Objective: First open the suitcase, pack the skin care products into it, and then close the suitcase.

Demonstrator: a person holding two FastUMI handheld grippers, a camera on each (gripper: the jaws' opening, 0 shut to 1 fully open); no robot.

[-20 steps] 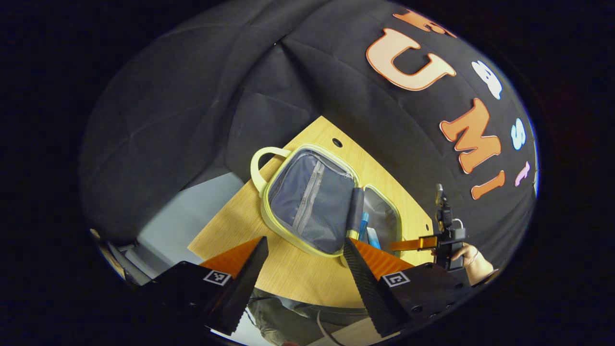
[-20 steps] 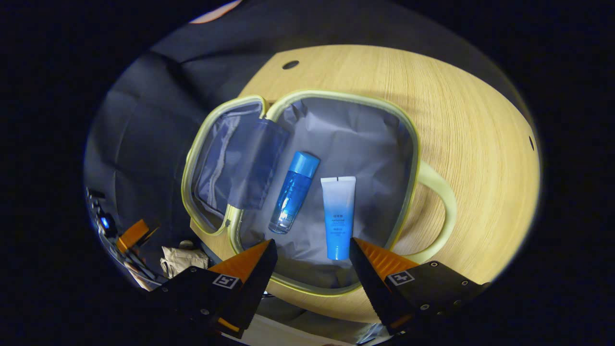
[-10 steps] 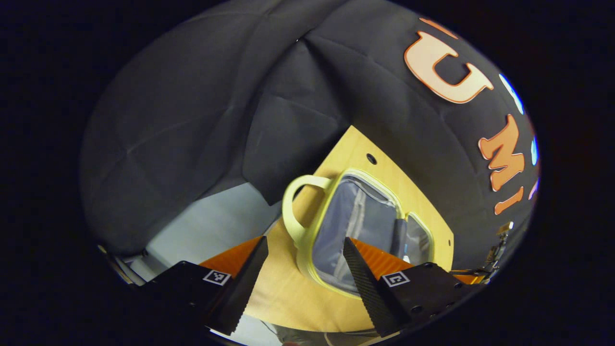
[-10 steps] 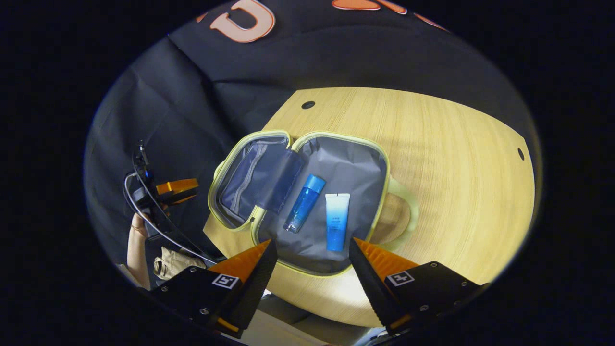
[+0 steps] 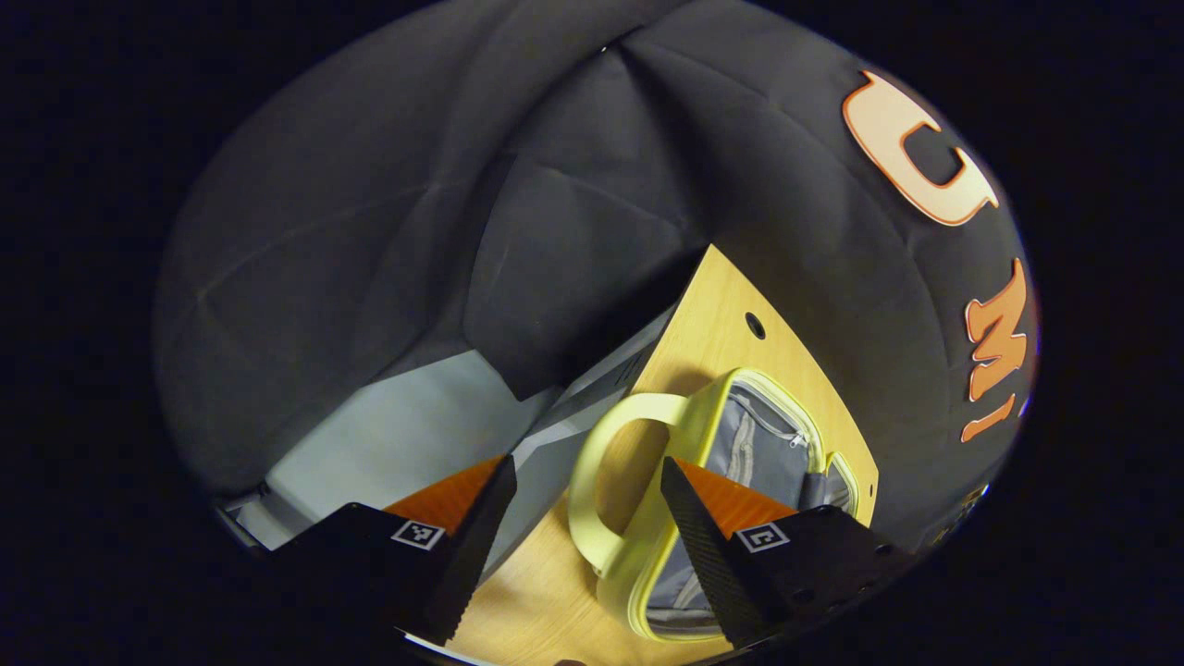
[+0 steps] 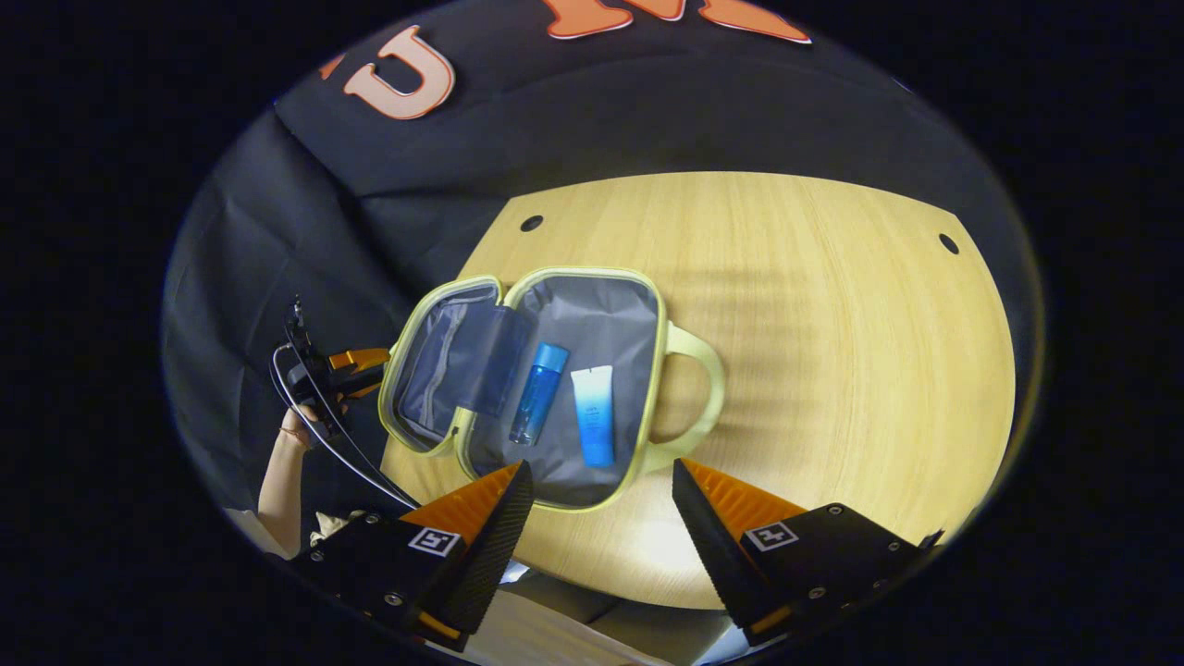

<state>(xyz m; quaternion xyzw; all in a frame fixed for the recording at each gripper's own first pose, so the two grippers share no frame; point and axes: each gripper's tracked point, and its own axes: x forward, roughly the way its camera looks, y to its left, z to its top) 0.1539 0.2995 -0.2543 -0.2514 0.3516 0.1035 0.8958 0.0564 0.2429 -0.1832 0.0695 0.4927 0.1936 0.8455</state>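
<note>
**Both products packed, lid left to fold over**

Right tongs (image 6: 601,481) gape empty at the frame's bottom. Past them the suitcase (image 6: 555,388) lies open mid-frame on the surface (image 6: 832,324), bottle (image 6: 538,393) beside tube (image 6: 593,427). To close cleanly, swing the lid by its rim. Left tongs (image 5: 583,476), also wide and empty, seem poised over the handle (image 5: 601,444), hand (image 6: 294,430) tilted at left

Below me a light wooden table (image 6: 832,305) carries one thing directly, the suitcase (image 6: 592,314), a small yellow-trimmed case lying open flat near its left edge, lid half beside the main half. Its looped handle (image 6: 698,388) rests on the wood. The tabletop has small round holes (image 6: 531,223) near its far corners.
</note>
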